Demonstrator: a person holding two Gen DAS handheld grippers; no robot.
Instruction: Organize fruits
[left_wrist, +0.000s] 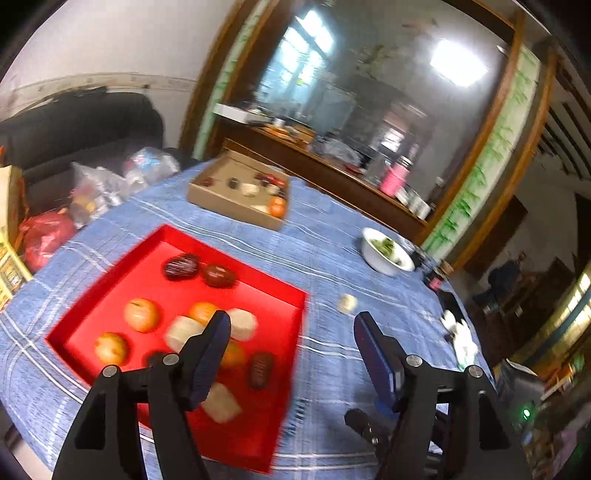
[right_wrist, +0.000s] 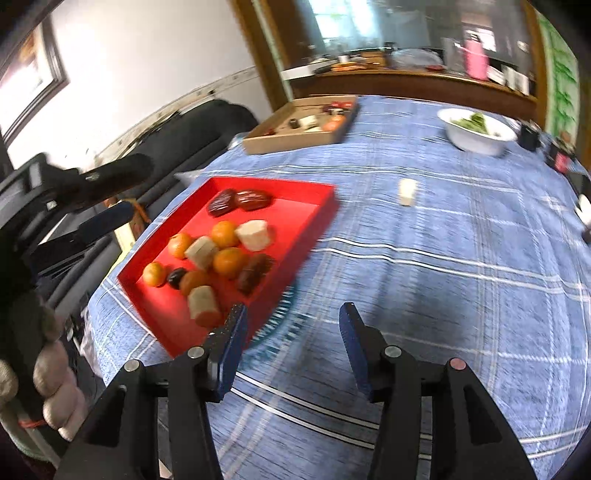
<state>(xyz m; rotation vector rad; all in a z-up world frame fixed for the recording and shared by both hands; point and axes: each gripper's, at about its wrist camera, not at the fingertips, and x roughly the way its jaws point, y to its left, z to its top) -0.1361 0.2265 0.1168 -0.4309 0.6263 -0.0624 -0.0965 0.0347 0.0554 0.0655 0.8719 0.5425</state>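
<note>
A red tray (left_wrist: 258, 286) (right_wrist: 317, 192) on the blue checked tablecloth holds several oranges (left_wrist: 141, 314) (right_wrist: 229, 261), dark red dates (left_wrist: 181, 266) (right_wrist: 252, 199) and pale cut chunks (left_wrist: 242, 324) (right_wrist: 255, 235). One pale chunk (left_wrist: 347, 303) (right_wrist: 407, 192) lies alone on the cloth right of the tray. My left gripper (left_wrist: 291, 325) is open and empty above the tray's right edge. My right gripper (right_wrist: 293, 317) is open and empty over the cloth, by the tray's near corner. The left gripper also shows at the left of the right wrist view (right_wrist: 110, 192).
A cardboard box (left_wrist: 229, 201) (right_wrist: 295, 142) with more fruit pieces sits at the far side. A white bowl (left_wrist: 373, 254) (right_wrist: 476, 142) of greens stands at the right. Plastic bags (left_wrist: 99, 188) lie at the table's left edge. A sideboard stands behind.
</note>
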